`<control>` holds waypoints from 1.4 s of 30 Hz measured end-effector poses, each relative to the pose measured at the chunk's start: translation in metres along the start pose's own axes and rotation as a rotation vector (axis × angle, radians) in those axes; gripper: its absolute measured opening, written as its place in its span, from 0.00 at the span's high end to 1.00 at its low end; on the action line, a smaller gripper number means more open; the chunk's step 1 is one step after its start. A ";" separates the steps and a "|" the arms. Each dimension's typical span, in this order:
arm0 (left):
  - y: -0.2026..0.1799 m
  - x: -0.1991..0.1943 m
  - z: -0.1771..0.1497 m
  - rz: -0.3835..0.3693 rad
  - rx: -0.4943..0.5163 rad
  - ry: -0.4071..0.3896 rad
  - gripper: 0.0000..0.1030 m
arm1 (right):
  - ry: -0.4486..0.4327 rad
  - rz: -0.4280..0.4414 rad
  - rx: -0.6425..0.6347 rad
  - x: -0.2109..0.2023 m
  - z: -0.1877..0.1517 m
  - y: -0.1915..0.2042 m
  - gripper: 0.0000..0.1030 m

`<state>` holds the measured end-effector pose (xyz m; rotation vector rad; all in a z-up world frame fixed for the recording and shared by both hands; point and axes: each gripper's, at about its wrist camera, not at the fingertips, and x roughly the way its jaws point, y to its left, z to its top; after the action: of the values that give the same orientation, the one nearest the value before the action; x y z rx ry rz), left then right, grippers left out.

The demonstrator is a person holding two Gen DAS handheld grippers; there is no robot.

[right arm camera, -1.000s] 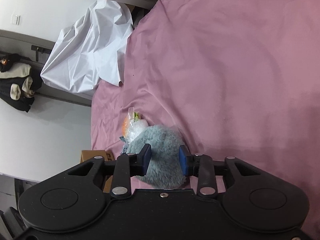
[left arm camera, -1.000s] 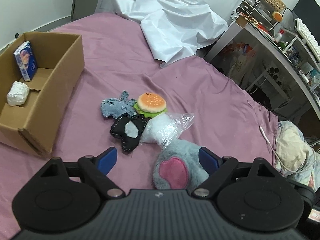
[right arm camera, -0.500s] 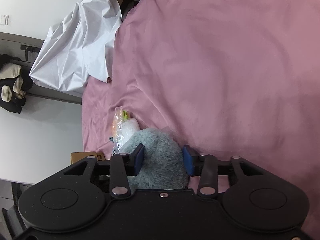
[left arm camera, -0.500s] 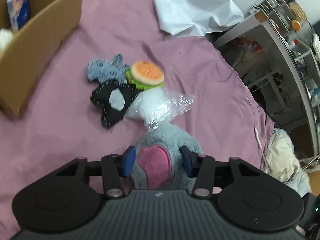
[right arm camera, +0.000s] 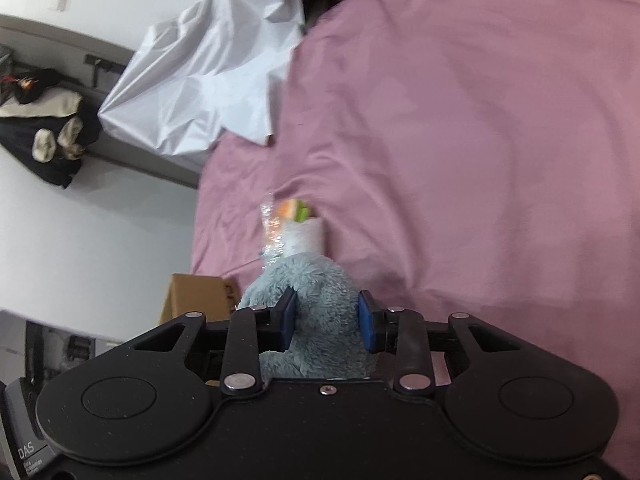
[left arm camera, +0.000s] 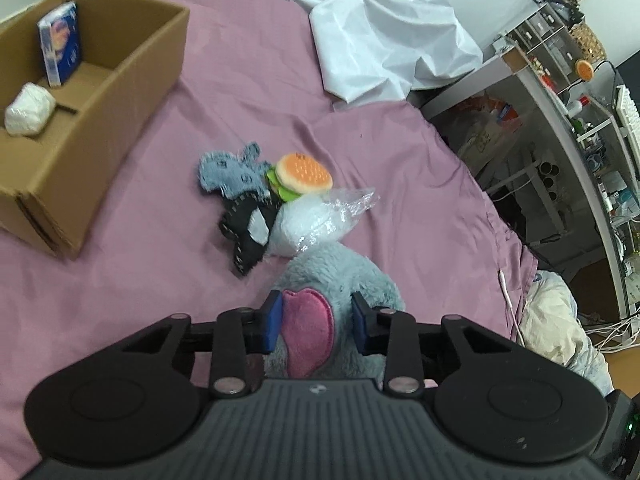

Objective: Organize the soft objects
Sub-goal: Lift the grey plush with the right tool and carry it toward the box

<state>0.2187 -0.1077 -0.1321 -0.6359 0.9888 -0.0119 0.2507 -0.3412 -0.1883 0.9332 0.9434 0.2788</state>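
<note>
Bed: pink sheet (left arm camera: 400,184) covers the whole top, soft and a bit wrinkled; white cloth (left arm camera: 384,28) lies bunched at the far end
Room: grey desk (left arm camera: 560,120) with shelves full of small things stands to the right of the bed; white wall (right arm camera: 80,220) and dark clothes (right arm camera: 44,132) show in the right wrist view
Box: cardboard box (left arm camera: 100,112) sits on the sheet at the left; inside are a blue packet (left arm camera: 60,50) standing up and a white lump (left arm camera: 28,110)
Pile: blue felt toy (left arm camera: 230,172), burger toy (left arm camera: 304,174), black felt toy (left arm camera: 246,232) and a clear bag of white stuffing (left arm camera: 312,220) lie touching in the middle of the bed
Plush: grey plush toy (left arm camera: 340,276) with a pink patch lies just in front of the pile, touching the bag
Left gripper (left arm camera: 316,320): jaws closing, pads pressing on the plush
Right gripper (right arm camera: 326,318): jaws closing, pads pressing on the plush too
Open room: bare sheet between box and pile; wide bare sheet in the right wrist view; bed edge drops off on the desk side
</note>
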 end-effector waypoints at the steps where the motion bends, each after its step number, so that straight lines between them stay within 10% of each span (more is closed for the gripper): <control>1: 0.000 -0.004 0.001 0.000 0.003 -0.008 0.67 | -0.001 0.013 -0.010 0.000 -0.001 0.004 0.70; 42: 0.089 -0.118 0.058 0.015 -0.029 -0.272 0.74 | -0.012 0.339 -0.301 0.036 -0.064 0.116 0.67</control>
<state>0.1734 0.0275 -0.0638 -0.6382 0.7318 0.0996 0.2419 -0.2153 -0.1336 0.8109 0.7038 0.6836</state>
